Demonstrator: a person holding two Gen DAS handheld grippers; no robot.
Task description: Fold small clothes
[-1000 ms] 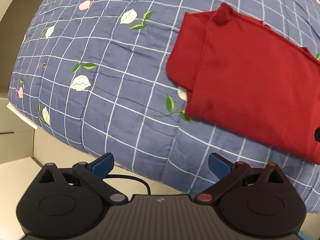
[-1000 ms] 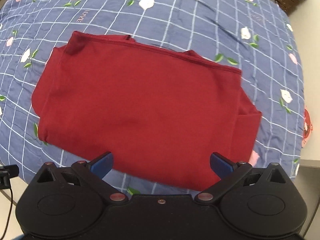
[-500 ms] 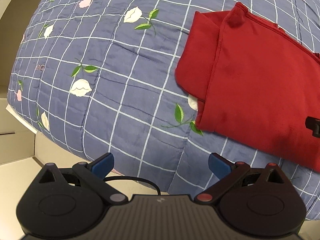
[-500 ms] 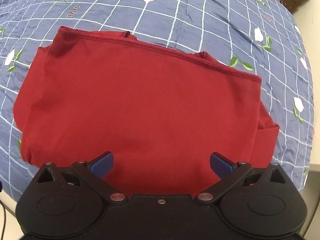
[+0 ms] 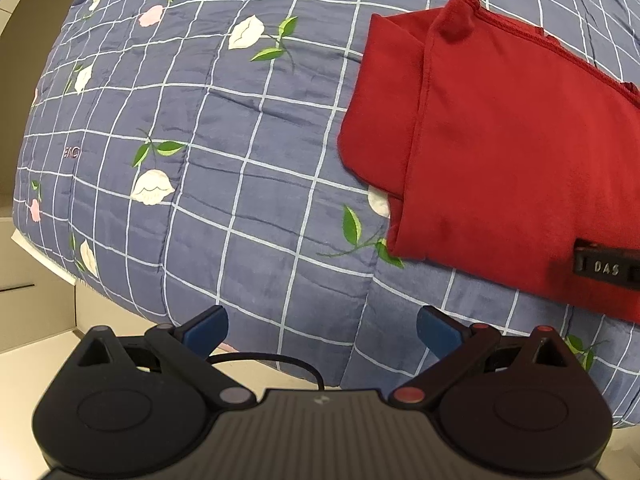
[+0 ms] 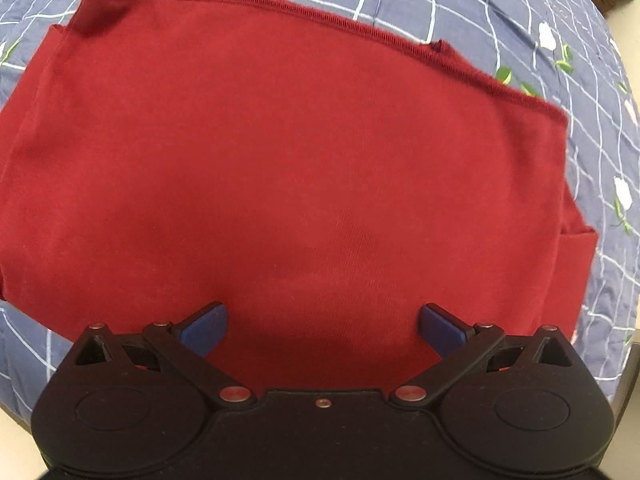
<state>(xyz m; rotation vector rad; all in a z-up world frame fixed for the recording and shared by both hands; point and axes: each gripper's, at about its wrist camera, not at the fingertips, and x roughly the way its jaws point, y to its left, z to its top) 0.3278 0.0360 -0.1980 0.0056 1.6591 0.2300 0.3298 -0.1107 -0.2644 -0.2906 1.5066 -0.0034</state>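
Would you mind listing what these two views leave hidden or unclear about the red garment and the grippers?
- Red garment: its right part is cut off by the left wrist view's edge; its near hem hides behind the right gripper body in the right wrist view.
- Whether the right gripper touches the cloth: unclear.
- Layers underneath the fold: covered by the top panel.
- Quilt lettering: cut off or too small.
- Left gripper: open over the quilt's edge.

Both fisheye views are evenly and brightly lit from above, without glare. Straight grid lines on the blue checked floral quilt point(image 5: 248, 184) bow strongly toward the dark, vignetted corners. The folded dark red cloth garment point(image 6: 280, 168) looks soft and slightly blurred, with a faint shadow near its lower edge. Shadows are otherwise weak and diffuse.
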